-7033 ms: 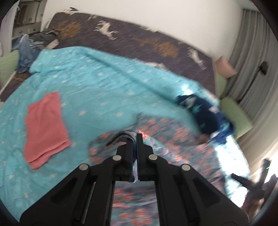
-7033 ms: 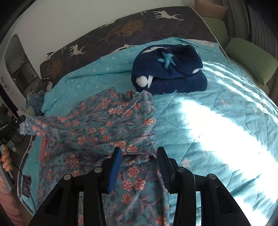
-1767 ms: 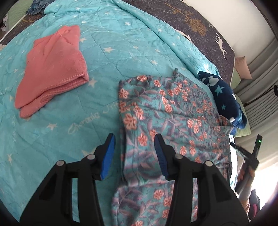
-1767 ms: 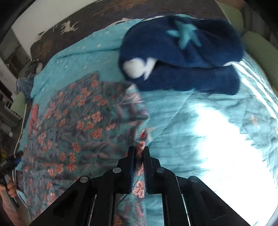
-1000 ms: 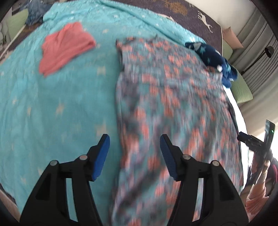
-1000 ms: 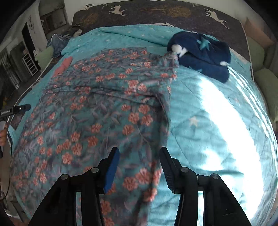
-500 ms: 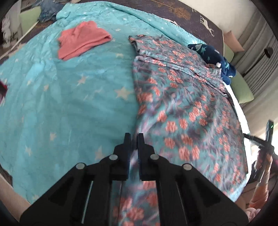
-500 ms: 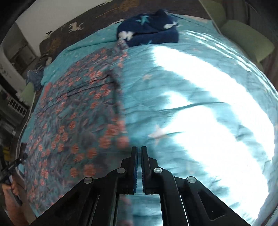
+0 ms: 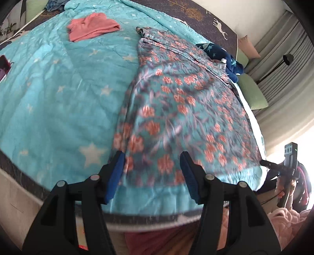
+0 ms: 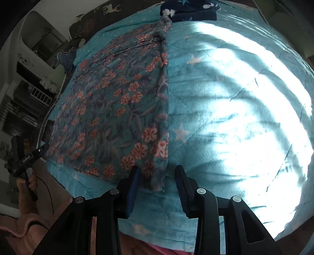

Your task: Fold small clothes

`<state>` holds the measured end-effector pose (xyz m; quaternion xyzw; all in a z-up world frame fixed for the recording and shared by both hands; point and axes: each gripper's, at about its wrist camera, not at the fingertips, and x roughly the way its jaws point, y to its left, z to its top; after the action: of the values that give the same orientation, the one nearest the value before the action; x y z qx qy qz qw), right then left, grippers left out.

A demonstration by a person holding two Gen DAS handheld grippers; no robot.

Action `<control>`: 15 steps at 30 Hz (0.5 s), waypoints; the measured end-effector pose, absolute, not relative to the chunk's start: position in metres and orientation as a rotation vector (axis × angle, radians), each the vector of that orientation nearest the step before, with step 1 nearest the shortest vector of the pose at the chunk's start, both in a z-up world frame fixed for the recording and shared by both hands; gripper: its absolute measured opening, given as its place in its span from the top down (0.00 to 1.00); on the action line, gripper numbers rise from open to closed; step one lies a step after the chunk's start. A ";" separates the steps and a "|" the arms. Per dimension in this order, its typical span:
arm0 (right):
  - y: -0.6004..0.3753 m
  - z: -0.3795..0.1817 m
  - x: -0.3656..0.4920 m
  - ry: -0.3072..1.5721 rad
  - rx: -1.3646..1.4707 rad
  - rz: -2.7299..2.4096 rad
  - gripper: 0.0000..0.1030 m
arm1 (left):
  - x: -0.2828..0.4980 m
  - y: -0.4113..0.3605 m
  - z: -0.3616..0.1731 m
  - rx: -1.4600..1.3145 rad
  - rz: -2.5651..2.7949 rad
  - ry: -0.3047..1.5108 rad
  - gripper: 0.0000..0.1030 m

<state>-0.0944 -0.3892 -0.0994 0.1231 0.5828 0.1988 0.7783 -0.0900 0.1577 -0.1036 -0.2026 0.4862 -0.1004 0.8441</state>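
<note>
Left wrist view: the left gripper (image 9: pixel 152 172) is hanging over the near edge of the bed (image 9: pixel 49 94), jaws spread and holding nothing, while the floral dress (image 9: pixel 176 102) is lying flat ahead (pink garment (image 9: pixel 92 26) far left).

Right wrist view: the right gripper (image 10: pixel 157 182) is hovering, jaws spread, at the dress's (image 10: pixel 117 102) near right corner; a navy blanket (image 10: pixel 188 9) is sitting far beyond.

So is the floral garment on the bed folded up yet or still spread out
Spread out. The floral garment lies flat and long across the blanket, from near the navy fleece to the bed's near edge; both hand-held grippers are open, off it.
</note>
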 end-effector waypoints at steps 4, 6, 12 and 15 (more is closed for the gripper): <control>-0.394 -0.104 -0.095 1.254 0.378 0.425 0.62 | -0.094 0.160 -0.110 -0.477 -0.225 1.002 0.45; -0.395 -0.105 -0.089 1.258 0.415 0.415 0.68 | -0.093 0.155 -0.113 -0.459 -0.238 0.992 0.81; -0.410 -0.089 -0.082 1.163 0.469 0.313 0.95 | -0.107 0.172 -0.108 -0.595 -0.257 0.926 0.94; -0.417 -0.074 -0.092 1.143 0.473 0.335 0.95 | -0.110 0.169 -0.106 -0.569 -0.271 0.917 0.94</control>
<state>-0.0924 -0.4173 -0.0738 0.2209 0.5333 0.1561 0.8015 -0.1103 0.1692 -0.1056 -0.2701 0.4350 -0.1288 0.8493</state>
